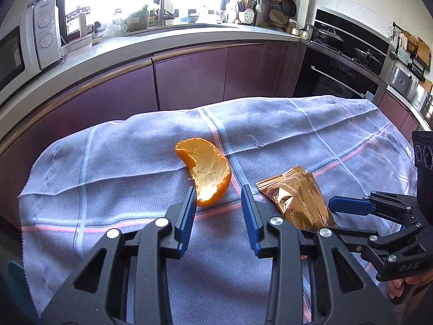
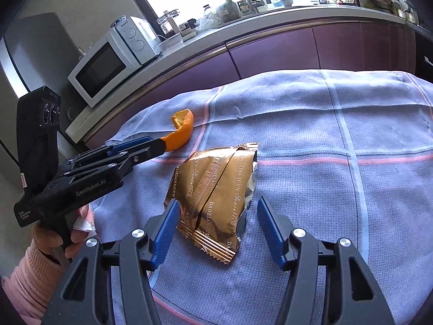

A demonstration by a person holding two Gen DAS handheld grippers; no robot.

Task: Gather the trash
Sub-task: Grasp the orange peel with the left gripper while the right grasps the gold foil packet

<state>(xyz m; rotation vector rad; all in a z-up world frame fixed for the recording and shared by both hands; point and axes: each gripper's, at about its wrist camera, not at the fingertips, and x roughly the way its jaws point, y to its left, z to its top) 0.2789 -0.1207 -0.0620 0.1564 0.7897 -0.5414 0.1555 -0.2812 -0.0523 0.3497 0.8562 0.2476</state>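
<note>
The left gripper [image 1: 219,192] is hovering with its jaws spread wide, its left finger just reaching the near end of the orange peel [image 1: 207,172]. The right gripper [image 2: 216,207] is likewise gaping, straddling the near part of the torn gold wrapper [image 2: 213,197]. Both scraps are lying on the checked cloth [image 1: 108,162], peel left of wrapper.

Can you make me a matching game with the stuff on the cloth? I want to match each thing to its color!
Things:
1. orange peel
2. snack wrapper
3. cloth
4. fingers of the left hand-held gripper

Colors:
A. pale blue-grey with pink and blue lines
B. shiny gold
C. dark blue
D. orange outside, whitish inside

Pairs: 1-D, 2-B, 3-A, 4-C
</note>
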